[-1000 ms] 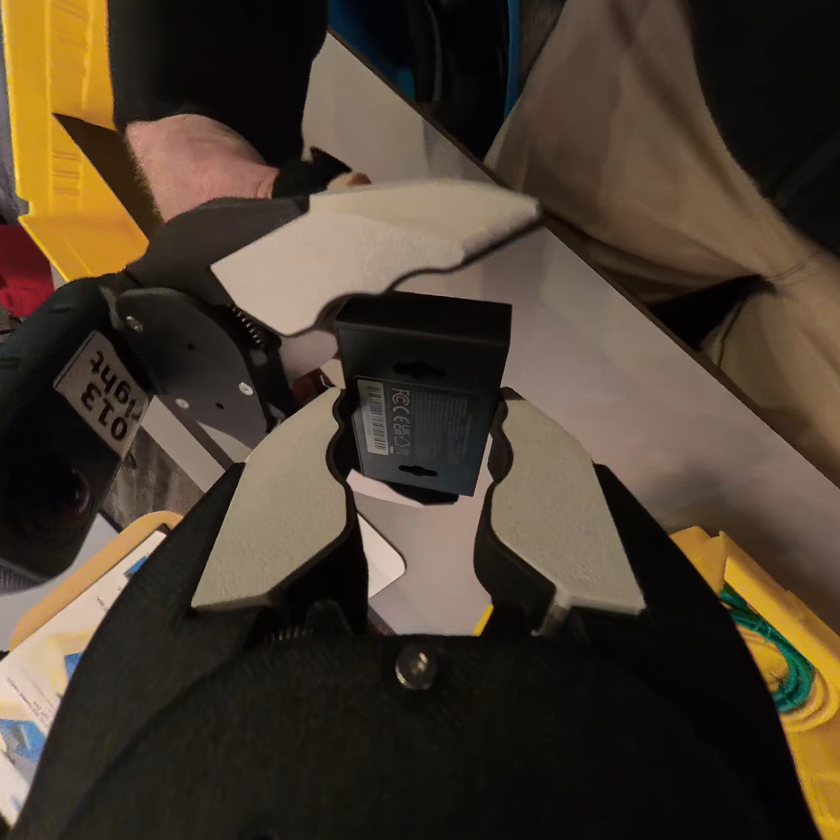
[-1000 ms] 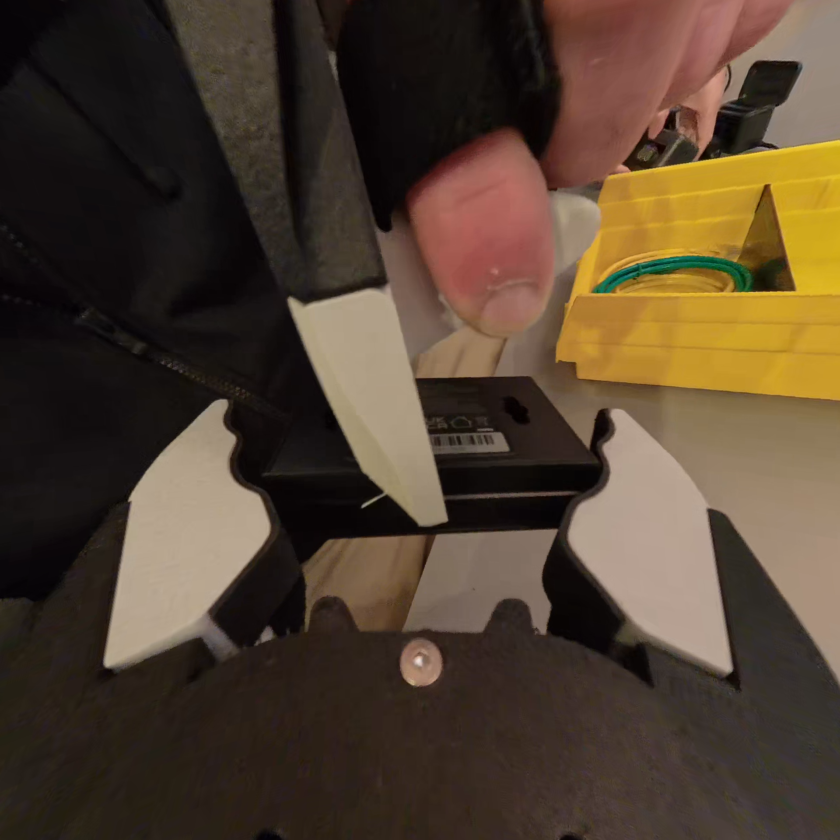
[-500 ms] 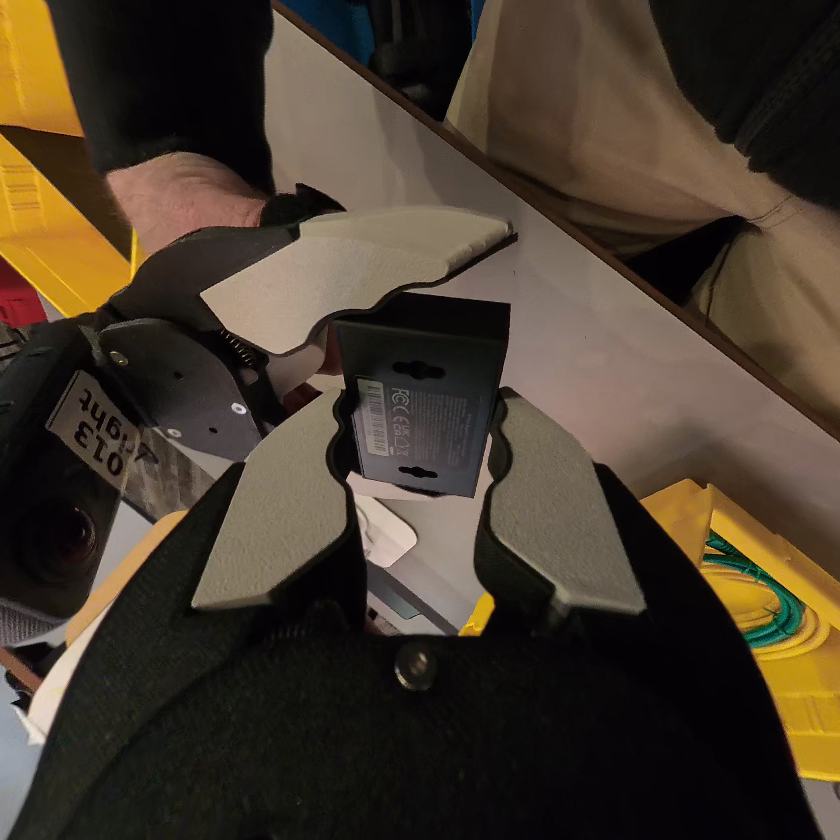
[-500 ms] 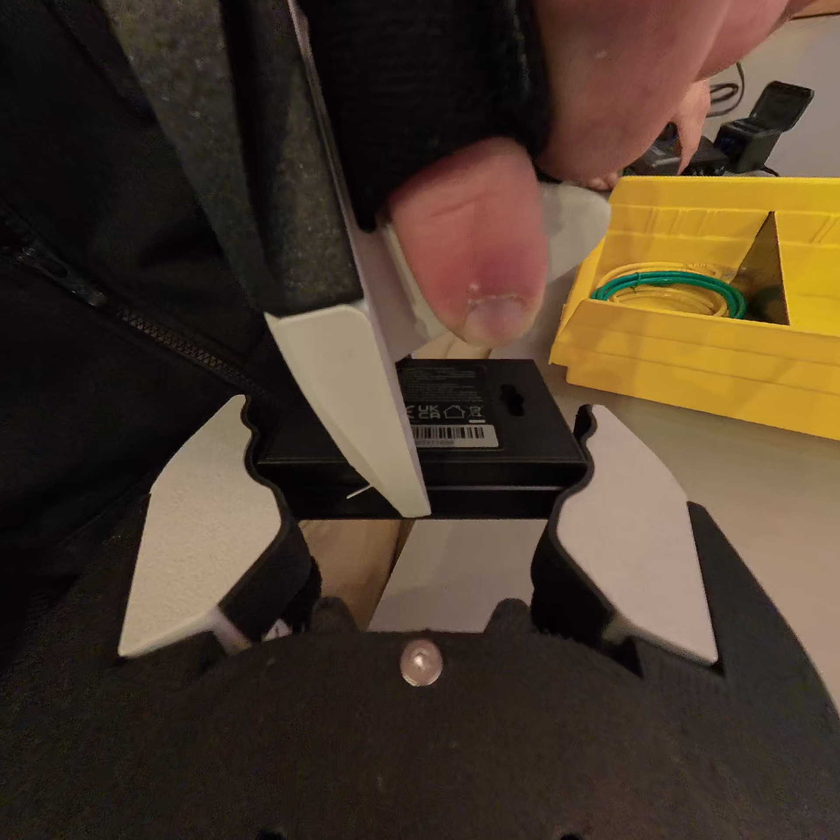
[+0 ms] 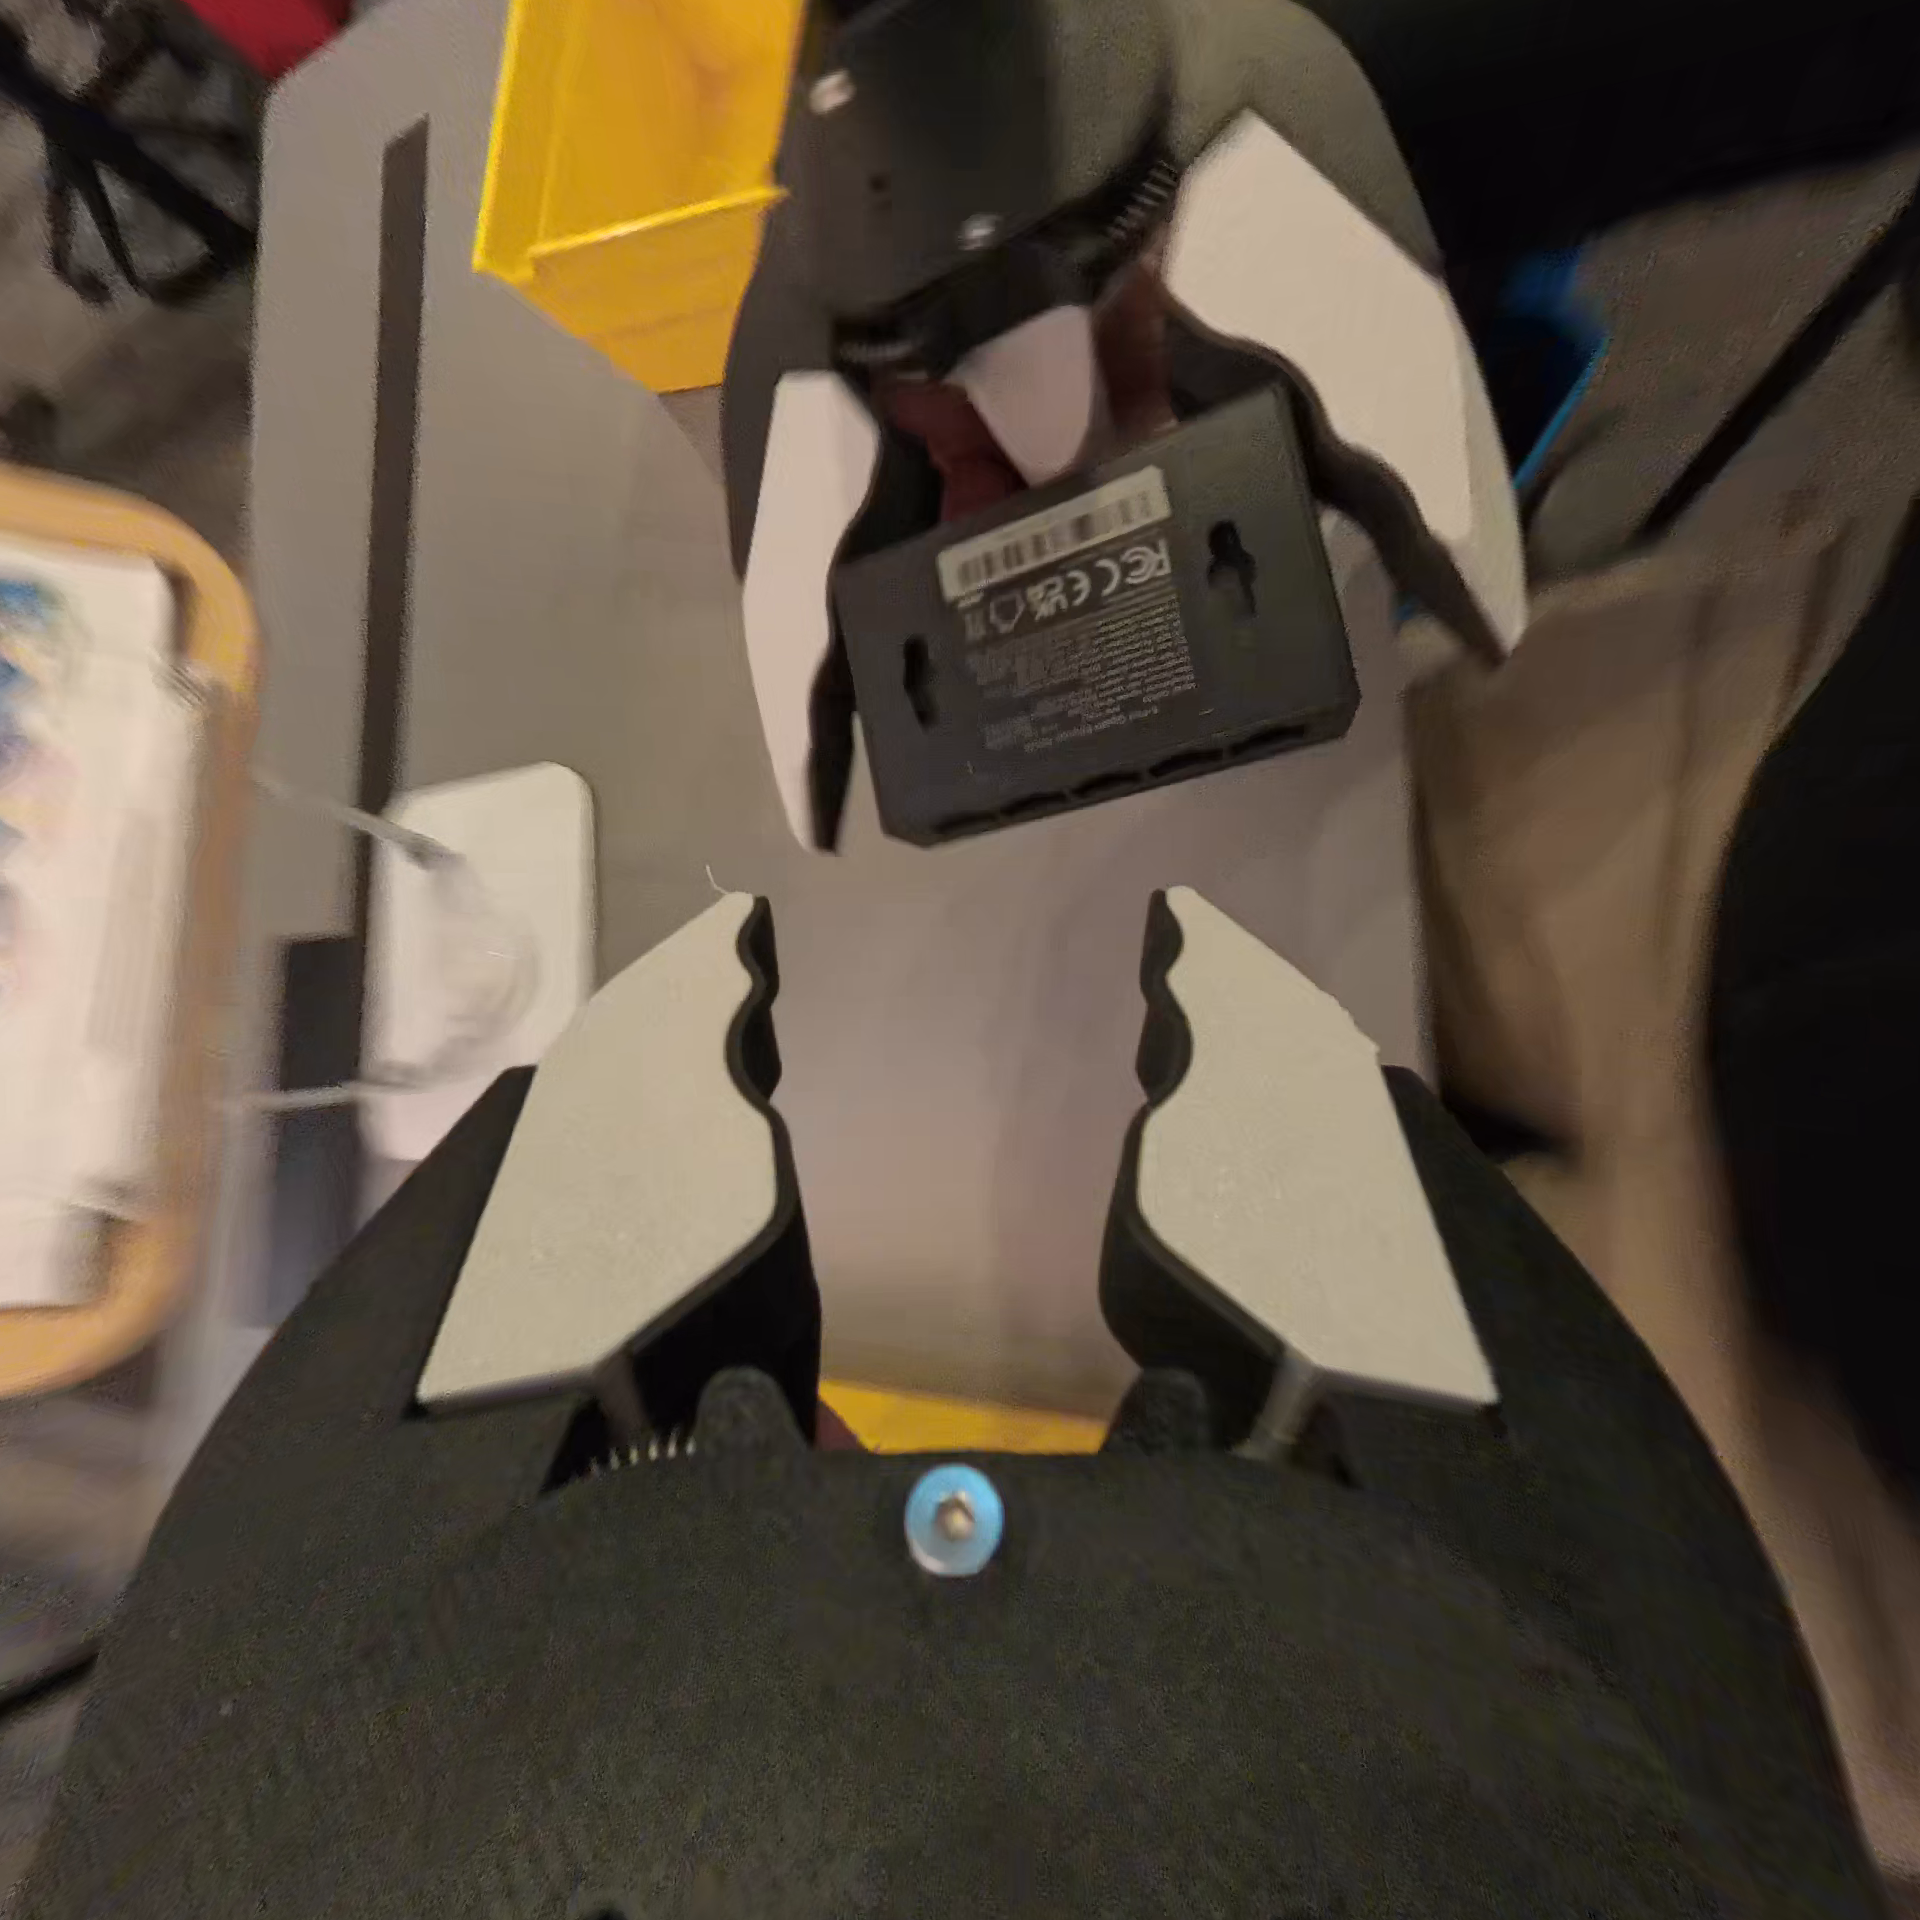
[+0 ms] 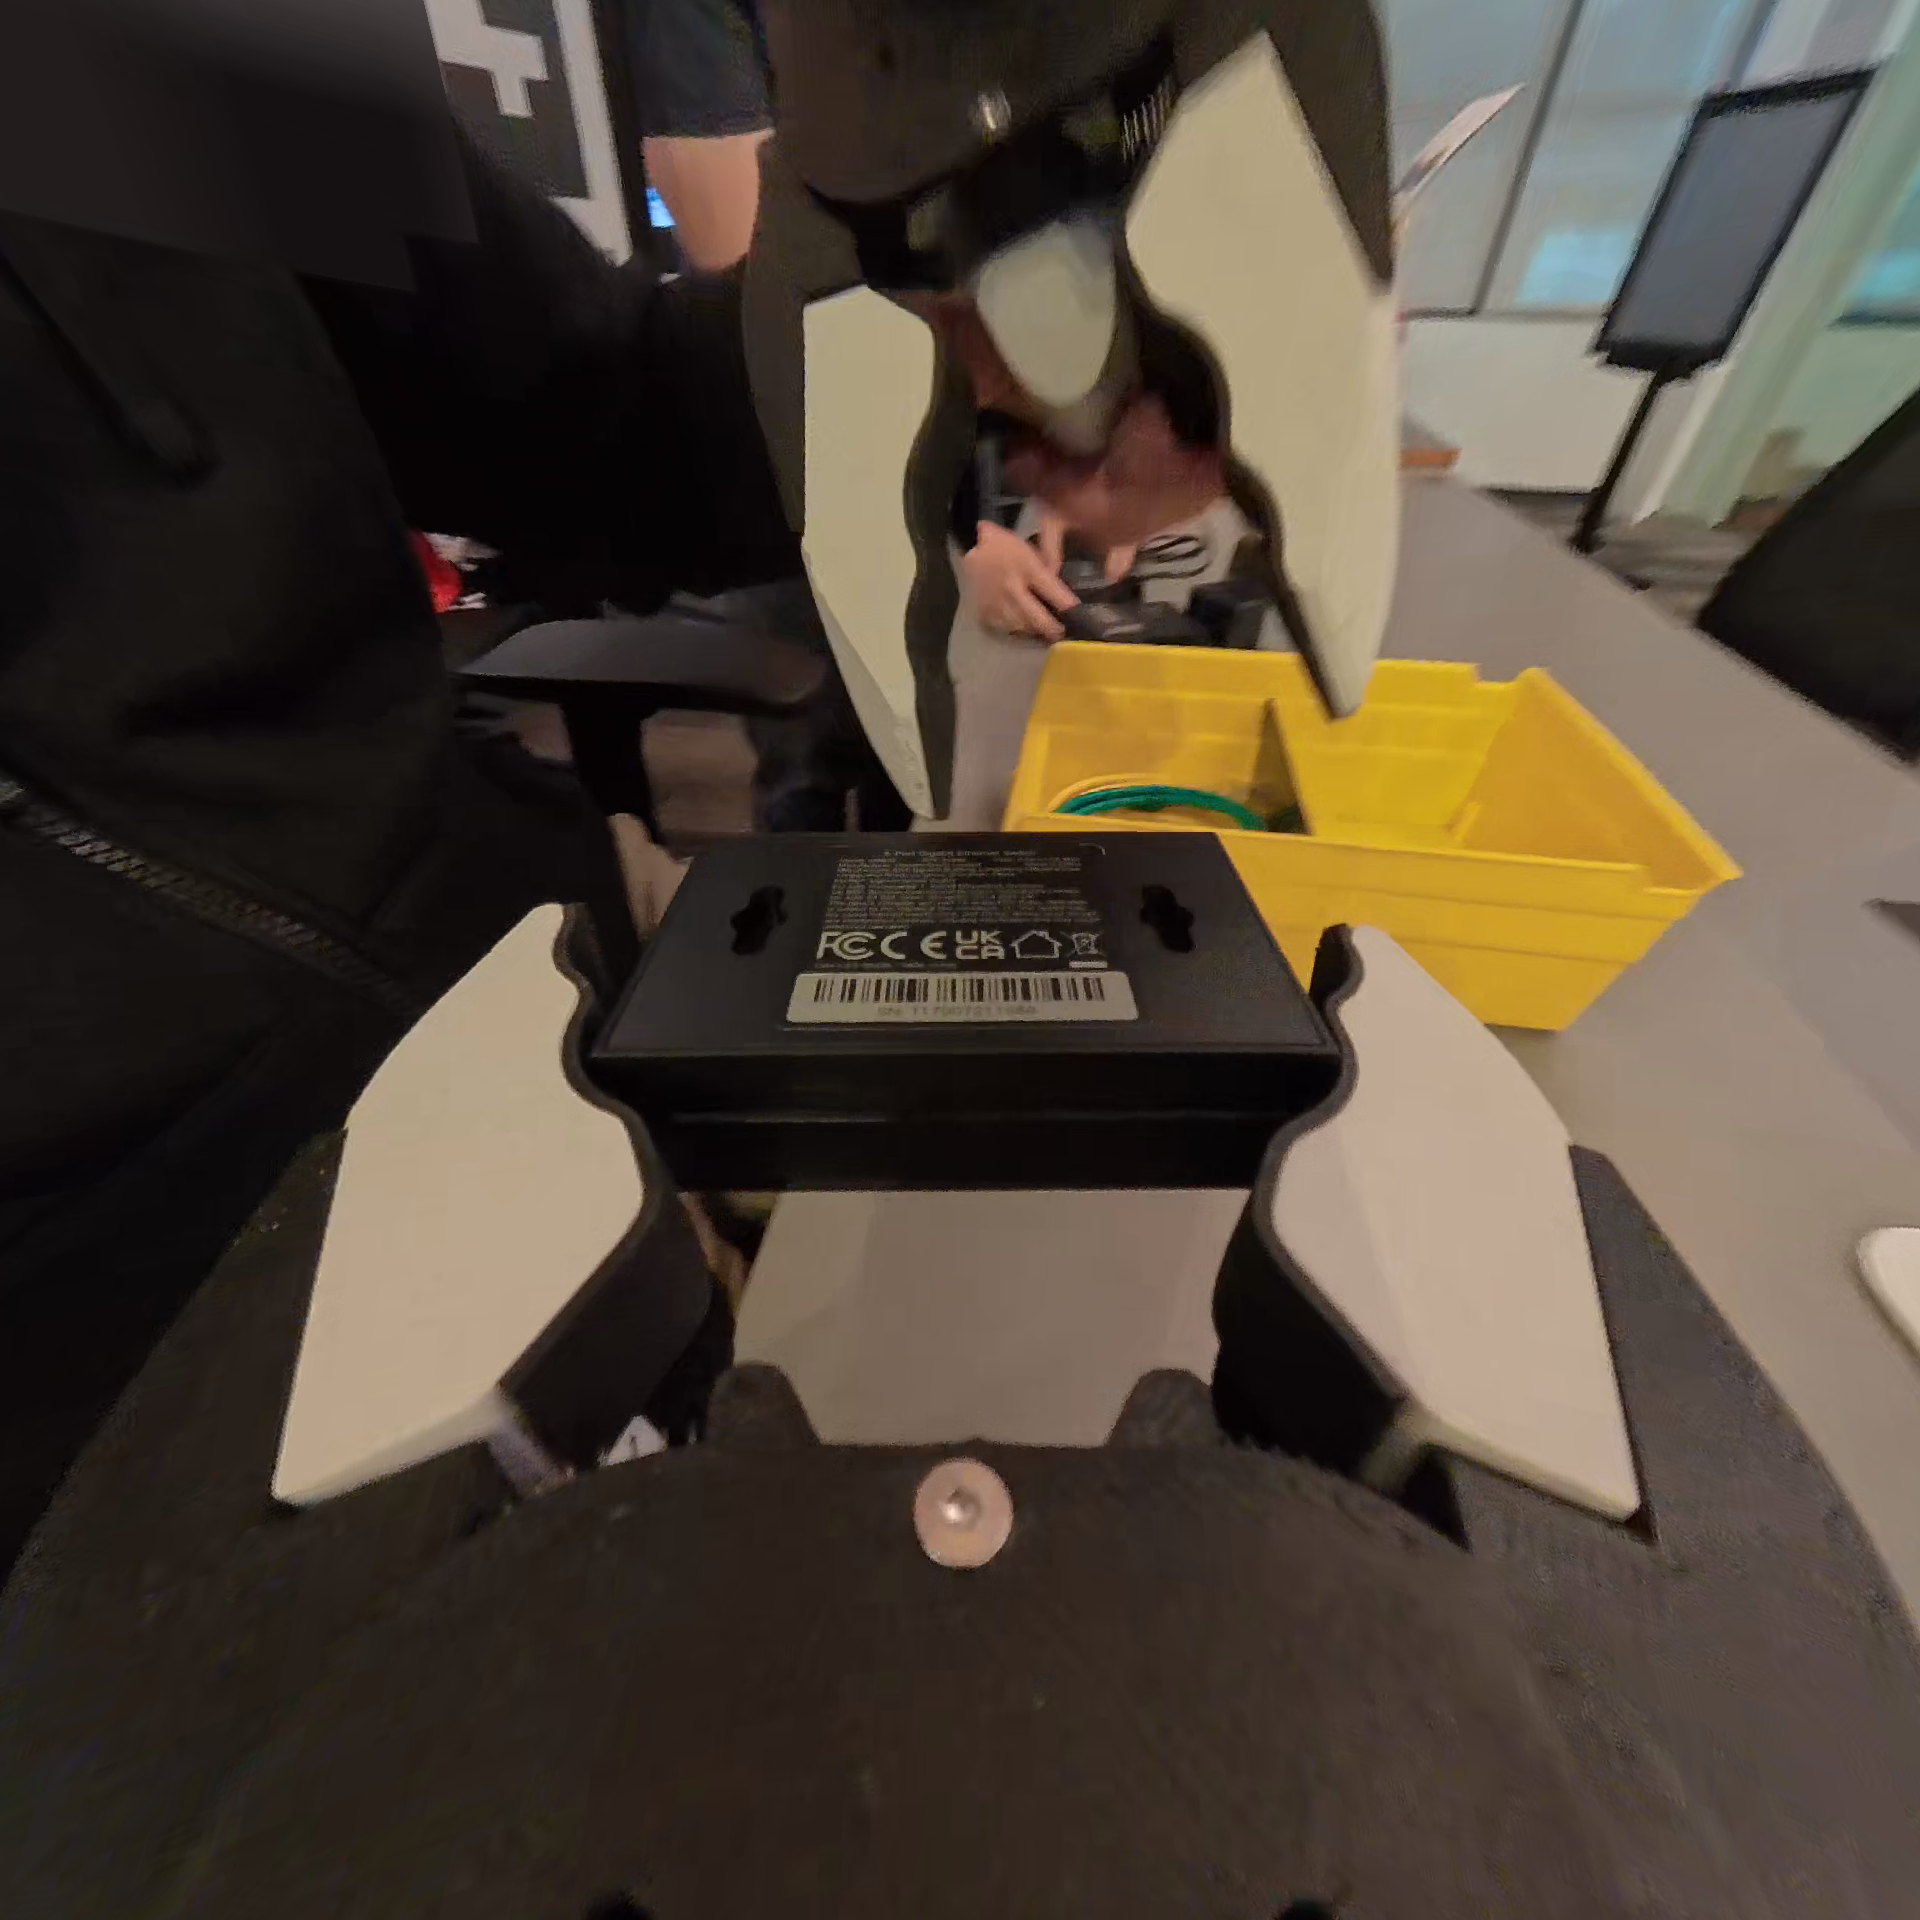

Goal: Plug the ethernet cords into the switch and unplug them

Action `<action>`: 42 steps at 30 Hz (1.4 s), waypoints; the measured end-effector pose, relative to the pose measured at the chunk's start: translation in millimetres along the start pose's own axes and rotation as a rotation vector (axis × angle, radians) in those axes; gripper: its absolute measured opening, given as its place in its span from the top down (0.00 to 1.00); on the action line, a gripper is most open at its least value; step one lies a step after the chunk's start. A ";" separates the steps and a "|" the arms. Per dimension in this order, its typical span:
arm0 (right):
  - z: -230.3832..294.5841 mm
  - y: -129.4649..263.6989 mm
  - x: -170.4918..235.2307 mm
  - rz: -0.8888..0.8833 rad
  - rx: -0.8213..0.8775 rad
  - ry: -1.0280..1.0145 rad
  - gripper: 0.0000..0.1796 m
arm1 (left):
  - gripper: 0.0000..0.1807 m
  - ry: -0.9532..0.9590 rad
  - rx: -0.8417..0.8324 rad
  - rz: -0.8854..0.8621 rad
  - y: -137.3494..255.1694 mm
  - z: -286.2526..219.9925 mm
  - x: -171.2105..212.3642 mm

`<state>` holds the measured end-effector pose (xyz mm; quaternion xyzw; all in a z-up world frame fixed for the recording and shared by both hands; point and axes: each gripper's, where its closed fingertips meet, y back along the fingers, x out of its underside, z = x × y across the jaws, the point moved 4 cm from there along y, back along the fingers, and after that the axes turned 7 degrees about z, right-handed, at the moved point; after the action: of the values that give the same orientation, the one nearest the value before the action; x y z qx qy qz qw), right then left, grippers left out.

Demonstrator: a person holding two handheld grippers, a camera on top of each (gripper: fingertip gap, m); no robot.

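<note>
**Switch in my right tongs, left tongs free**

My right gripper (image 6: 961,1049) is clamped on the switch (image 6: 961,966), one finger on each short end, label side up and clear of the bench (image 6: 1714,1091); my left gripper (image 5: 956,940) stands apart and holds nothing, facing the switch's port row from just beside it.

I judge the switch a light, rigid plastic box, smooth-skinned, so it could twist between the pads if a plug is pushed off-centre; the short ends are the right place to hold it, since that leaves the ports (image 5: 1122,779) free; I would not squeeze across the thin top and bottom, where the shell may flex.

The cords (image 6: 1164,805) lie coiled, green and yellow, in the near compartment of the yellow bin (image 6: 1507,904), which sits on the bench just beyond the switch; they look soft and springy, best taken at the plug body; I cannot make out the plugs in the coil from here.

The bench's near edge runs under the switch, so part of it hangs past the edge towards my dark jacket (image 6: 208,727); open bench lies to the right of the bin; a white pad (image 5: 478,956) and a wooden-rimmed tray (image 5: 223,623), both blurred, crowd the left side.
</note>
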<state>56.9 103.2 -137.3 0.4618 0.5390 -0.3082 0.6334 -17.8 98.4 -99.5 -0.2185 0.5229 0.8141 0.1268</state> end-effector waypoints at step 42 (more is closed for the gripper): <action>5.2 24.1 -27.0 -0.461 -0.009 -0.046 0.31 | 0.70 0.760 0.332 -0.697 8.6 -8.7 39.6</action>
<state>74.2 104.7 -105.1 0.3163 0.6171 -0.4528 0.5605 -54.1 86.0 -115.1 -0.6350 0.5502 0.4937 0.2241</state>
